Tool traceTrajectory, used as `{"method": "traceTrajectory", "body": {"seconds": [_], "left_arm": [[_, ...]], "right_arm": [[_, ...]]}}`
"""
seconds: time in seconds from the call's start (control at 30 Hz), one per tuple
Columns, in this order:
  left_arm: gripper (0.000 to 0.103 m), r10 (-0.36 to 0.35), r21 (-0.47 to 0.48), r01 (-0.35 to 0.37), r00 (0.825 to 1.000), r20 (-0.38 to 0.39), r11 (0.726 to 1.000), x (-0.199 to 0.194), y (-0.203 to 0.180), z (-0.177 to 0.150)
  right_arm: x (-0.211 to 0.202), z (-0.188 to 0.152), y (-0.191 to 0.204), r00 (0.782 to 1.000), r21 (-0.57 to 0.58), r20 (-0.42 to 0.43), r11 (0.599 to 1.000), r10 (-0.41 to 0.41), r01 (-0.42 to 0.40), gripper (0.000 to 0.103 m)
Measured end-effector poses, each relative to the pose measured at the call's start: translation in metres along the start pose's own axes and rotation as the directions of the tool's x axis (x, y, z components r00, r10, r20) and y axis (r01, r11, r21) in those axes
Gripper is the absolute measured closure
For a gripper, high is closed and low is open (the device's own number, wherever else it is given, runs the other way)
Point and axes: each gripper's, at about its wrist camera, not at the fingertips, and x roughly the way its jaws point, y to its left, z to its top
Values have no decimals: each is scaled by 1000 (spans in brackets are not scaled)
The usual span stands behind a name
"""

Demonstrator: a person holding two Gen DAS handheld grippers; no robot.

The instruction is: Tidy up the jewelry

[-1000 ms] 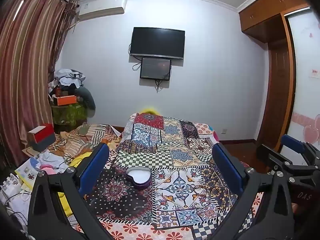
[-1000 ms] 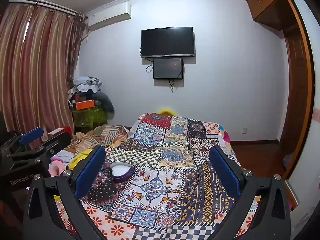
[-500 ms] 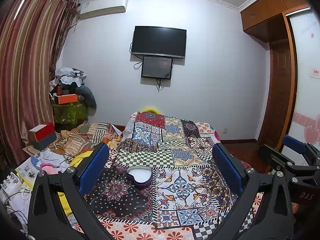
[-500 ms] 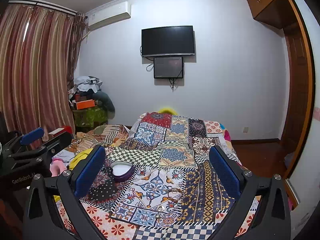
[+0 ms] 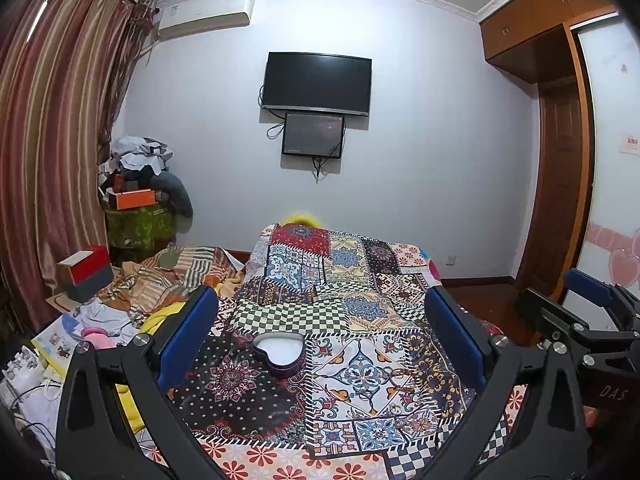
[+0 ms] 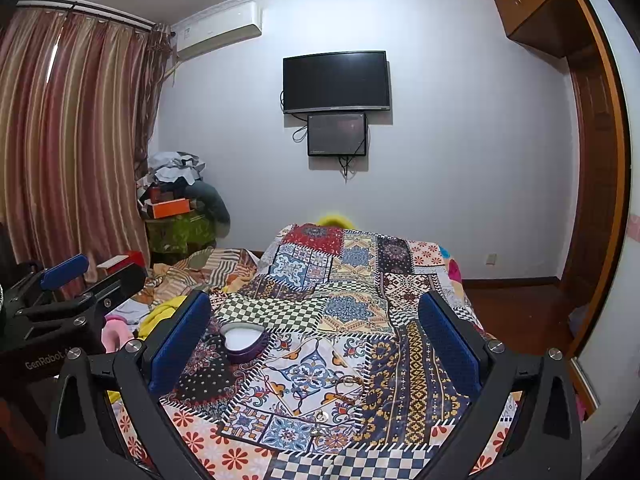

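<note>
Two grippers held level above bed, side by side, both pointing at far wall. Left gripper (image 5: 320, 336) jaws spread wide, empty; right gripper (image 6: 314, 334) jaws likewise wide apart, holding nothing. Heart-shaped box (image 5: 279, 353) sits open on patchwork bedspread (image 5: 360, 304), white lining up, between left fingers in left view. Thin jewelry pieces (image 6: 344, 384) lie on bedspread right of box, apart from it. Clothes pile (image 5: 160, 280) left of bed. TV (image 5: 317, 82) on wall

Heart-shaped box (image 5: 279, 353) slightly nearer left tongs (image 5: 320, 344); both views tilted down.
</note>
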Motion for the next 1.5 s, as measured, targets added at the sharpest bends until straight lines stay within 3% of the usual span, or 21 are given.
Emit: {"method": "traceTrajectory", "body": {"seconds": [1.5], "left_arm": [[0, 6, 8, -5, 1000, -26, 1000, 5, -1, -5]], "right_arm": [[13, -11, -10, 999, 11, -44, 1000, -9, 9, 0]]}}
